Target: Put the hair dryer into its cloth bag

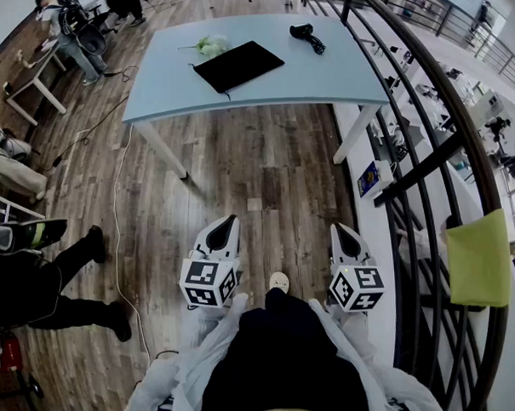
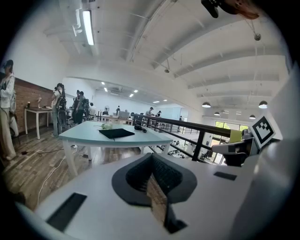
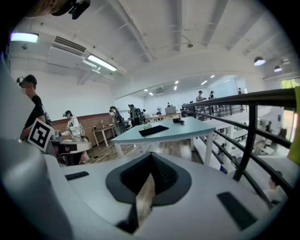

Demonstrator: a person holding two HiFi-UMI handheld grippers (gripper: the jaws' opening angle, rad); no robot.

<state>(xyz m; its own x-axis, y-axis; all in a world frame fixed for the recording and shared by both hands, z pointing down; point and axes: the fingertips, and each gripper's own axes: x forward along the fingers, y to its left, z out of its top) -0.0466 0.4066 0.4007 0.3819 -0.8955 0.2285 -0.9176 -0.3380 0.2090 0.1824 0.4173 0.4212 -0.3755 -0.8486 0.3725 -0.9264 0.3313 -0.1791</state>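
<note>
Short of the table (image 1: 337, 78), the left gripper (image 1: 227, 220) and the right gripper (image 1: 339, 229) are held over the floor (image 1: 273, 170), each with jaws closed together on nothing. On the table's middle the black cloth bag (image 1: 238, 66) is laid flat. The hair dryer (image 1: 304, 34) is seen near the table's far right corner, apart from the bag.

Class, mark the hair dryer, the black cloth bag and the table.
hair dryer (image 1: 301, 31), head view, its body.
black cloth bag (image 1: 238, 65), head view, its flat middle.
table (image 1: 320, 77), head view, bare top near right edge.
</note>
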